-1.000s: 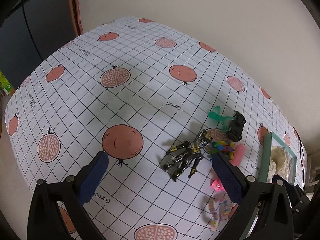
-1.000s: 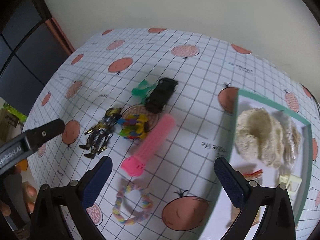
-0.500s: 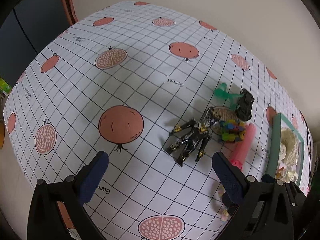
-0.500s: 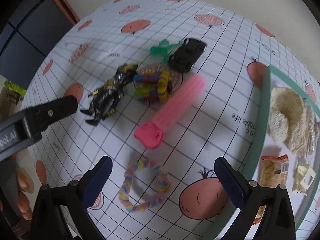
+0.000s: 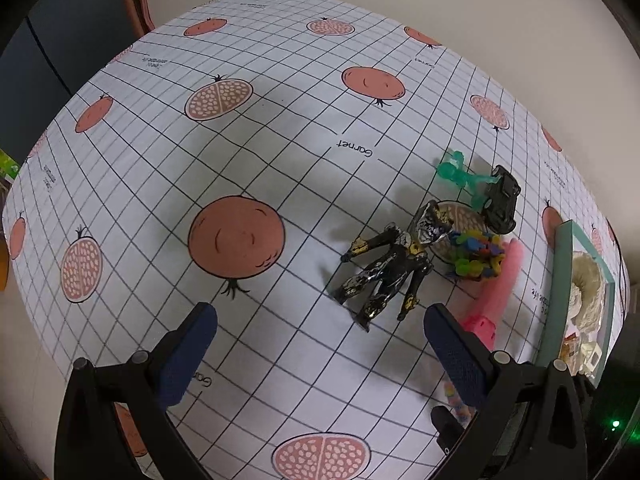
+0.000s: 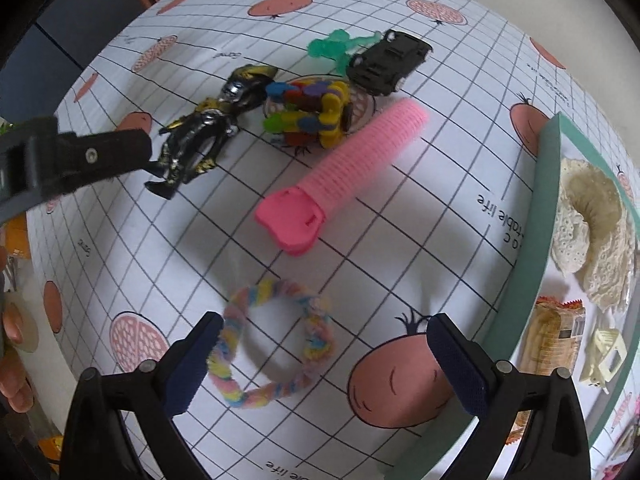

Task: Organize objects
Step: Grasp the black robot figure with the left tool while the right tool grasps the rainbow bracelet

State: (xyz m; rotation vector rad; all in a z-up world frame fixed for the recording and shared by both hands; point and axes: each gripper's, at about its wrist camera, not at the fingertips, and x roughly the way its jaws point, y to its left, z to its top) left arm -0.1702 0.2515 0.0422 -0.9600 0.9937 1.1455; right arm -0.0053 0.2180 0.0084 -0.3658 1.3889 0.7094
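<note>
Both grippers' fingers point(image 5: 320, 344) point(image 6: 324, 352) gape apart over tablecloth point(image 5: 280, 160) printed "Garnet".

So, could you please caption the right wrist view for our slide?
Open right gripper above a pastel braided ring, near a pink hair roller and green tray.

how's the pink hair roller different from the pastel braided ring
The pink hair roller is a straight ribbed tube in one colour with a flat clip end; the pastel braided ring is a fuzzy closed loop of mixed colours. The ring lies nearer the right gripper. Both lie flat on the tablecloth.
</note>
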